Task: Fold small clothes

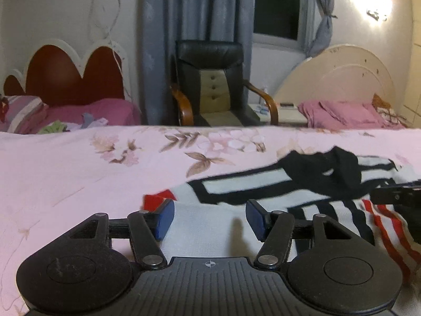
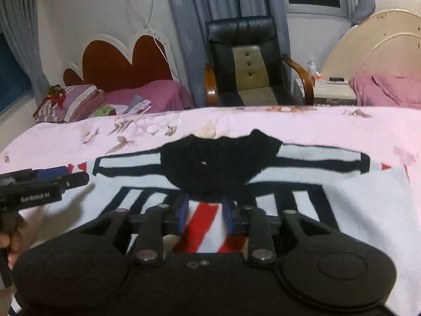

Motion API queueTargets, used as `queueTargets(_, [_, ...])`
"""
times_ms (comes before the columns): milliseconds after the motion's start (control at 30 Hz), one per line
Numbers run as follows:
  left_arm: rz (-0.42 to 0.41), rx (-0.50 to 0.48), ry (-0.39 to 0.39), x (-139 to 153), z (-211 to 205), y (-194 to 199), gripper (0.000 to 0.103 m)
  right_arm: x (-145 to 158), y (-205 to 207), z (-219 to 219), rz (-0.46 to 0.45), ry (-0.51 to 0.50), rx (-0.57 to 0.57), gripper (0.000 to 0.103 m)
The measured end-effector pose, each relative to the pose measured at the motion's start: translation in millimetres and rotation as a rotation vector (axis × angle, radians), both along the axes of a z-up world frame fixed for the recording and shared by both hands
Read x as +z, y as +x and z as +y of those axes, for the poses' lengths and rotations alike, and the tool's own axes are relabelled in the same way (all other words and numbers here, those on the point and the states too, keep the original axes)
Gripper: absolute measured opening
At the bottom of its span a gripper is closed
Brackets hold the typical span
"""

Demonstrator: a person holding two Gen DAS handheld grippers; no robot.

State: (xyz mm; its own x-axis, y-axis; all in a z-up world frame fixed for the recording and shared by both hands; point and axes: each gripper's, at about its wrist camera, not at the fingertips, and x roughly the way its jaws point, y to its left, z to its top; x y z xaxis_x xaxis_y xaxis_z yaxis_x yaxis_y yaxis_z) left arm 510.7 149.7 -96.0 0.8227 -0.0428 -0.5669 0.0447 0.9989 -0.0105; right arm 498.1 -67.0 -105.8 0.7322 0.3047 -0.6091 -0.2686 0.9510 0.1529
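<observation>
— Tongs first: how do they stand?

— Both pairs are mine, one in each hand. My left gripper point(image 1: 209, 217) has its blue pads well apart, with only the white cloth of the garment showing in the gap and nothing pinched. My right gripper point(image 2: 205, 214) has a narrower gap; its pads are parted too, with the red-and-white striped part of the cloth seen between them. I cannot see either pad pressing on the cloth.

— And the garment itself?

— The small sweater point(image 2: 263, 184) lies spread flat on the pink flowered bedsheet point(image 2: 315, 123), sleeves stretched out to either side. Its black collar part point(image 2: 218, 163) sits in the middle, just ahead of my right tongs. The body is white with black bands and red stripes. From the left wrist view the same sweater point(image 1: 236, 189) runs off toward the right edge, a red patch point(image 1: 158, 200) showing just beside the left pad.

— Where are the two tools relative to each other?

— From the right wrist view my left gripper point(image 2: 52, 175) is at the far left, over the sweater's edge near the sleeve end, with my hand point(image 2: 15, 237) on its handle.

— Anything behind?

— A black armchair point(image 2: 244, 65) against grey curtains point(image 2: 189, 26), beyond the bed's far edge.
</observation>
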Motion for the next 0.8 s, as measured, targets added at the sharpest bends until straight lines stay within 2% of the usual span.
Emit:
queueTargets(100, [0.054, 0.019, 0.017, -10.7, -1.5, 9.2, 0.06, -4.1, 6.3, 5.7, 0.035, -0.03, 0.015, 0.031])
queueTargets(167, [0.042, 0.021, 0.017, -16.5, -2.5, 7.9, 0.062, -12.4, 10.8, 9.4, 0.068, -0.07, 0.021, 0.028])
queueTargets(267, [0.031, 0.025, 0.032, -19.3, -5.7, 5.3, 0.064, -18.1, 10.8, 10.0, 0.056, -0.09, 0.032, 0.028])
queueTargets(500, [0.05, 0.013, 0.036, -16.8, -6.2, 5.3, 0.065, -13.5, 12.0, 14.0, 0.064, -0.119, 0.026, 0.028])
queueTargets(667, [0.045, 0.029, 0.045, -5.1, -6.6, -0.9, 0.065, 3.1, 0.5, -6.5, 0.013, -0.082, -0.006, 0.028])
queueTargets(800, [0.015, -0.006, -0.013, 6.0, -28.1, -3.2, 0.065, 11.1, -3.0, -39.1, -0.023, -0.086, -0.034, 0.027])
